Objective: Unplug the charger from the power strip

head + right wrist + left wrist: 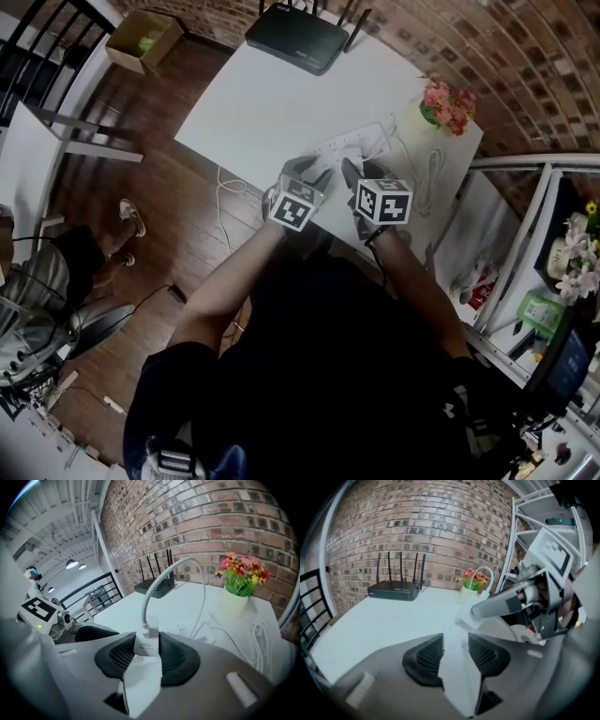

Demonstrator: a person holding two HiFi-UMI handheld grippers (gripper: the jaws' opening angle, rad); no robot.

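You hold two grippers: one left gripper (455,652) and one right gripper (146,654). There is one charger (145,644) with one cable (144,606), and one power strip (352,142). One white table (272,103) carries one router (296,36) at twelve o'clock and one flower pot (441,105) at two o'clock. One cardboard box (142,39) sits on the floor at ten o'clock.
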